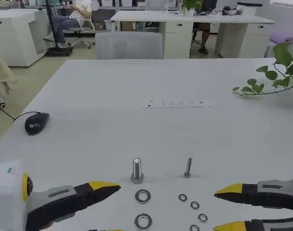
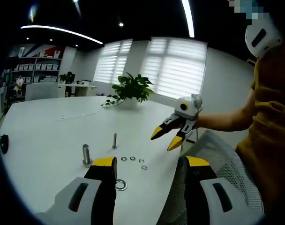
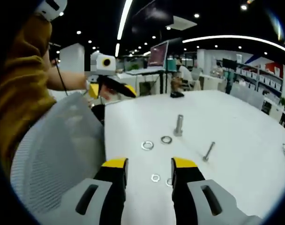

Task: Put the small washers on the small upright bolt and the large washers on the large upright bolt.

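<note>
1. both grippers are spread and empty: left gripper (image 1: 115, 209) at lower left of the head view, right gripper (image 1: 215, 210) at lower right.
2. small washers (image 1: 195, 205) lie flat just left of the right gripper's tips; large washers (image 1: 142, 196) lie just right of the left gripper's.
3. large bolt (image 1: 137, 171) and small bolt (image 1: 188, 168) stand upright just above them.

Mustard-yellow top (image 2: 269, 108), rounded white headset (image 2: 262, 37) with 1 dark oval slot
</note>
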`<state>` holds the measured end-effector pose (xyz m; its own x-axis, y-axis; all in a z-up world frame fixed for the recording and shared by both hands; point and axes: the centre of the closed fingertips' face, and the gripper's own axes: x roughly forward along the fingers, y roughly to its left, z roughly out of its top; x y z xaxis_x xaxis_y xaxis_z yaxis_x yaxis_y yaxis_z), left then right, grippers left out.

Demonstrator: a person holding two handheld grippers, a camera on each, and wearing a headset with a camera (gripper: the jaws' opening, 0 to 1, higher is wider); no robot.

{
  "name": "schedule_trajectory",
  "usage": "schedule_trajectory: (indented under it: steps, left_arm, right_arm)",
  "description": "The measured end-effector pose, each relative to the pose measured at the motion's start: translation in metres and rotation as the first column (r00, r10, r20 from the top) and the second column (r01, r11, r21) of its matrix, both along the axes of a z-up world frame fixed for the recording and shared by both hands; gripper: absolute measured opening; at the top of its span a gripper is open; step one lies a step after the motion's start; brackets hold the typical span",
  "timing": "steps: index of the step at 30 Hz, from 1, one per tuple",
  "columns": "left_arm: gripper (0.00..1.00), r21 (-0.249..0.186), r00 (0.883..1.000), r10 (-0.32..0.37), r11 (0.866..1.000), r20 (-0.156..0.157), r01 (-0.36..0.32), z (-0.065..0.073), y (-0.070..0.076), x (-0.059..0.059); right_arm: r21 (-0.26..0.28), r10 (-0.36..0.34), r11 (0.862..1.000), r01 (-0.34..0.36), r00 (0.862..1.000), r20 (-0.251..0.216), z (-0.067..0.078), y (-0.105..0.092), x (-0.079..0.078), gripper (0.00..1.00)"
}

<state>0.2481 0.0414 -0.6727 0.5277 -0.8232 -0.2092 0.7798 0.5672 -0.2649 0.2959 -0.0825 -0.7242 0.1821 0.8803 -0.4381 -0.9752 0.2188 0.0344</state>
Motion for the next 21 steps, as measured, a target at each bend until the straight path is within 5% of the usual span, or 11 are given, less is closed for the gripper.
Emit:
schedule_trajectory:
  steps: [10,21]
  left_arm:
    - [0.57,-0.008,1.000,-0.009,1.000,0.012,0.009,0.005,-0.008,0.003]
    - [0.57,-0.003,1.000,0.000,1.000,0.006,0.000,0.003,-0.007,-0.002]
  right_arm:
    - [0.020,-0.019,1.000,0.019,1.000,-0.006,0.006,0.000,0.003,0.38]
    - [-0.005,0.007,1.000,-0.007,1.000,-0.022,-0.006,0.006,-0.005,0.38]
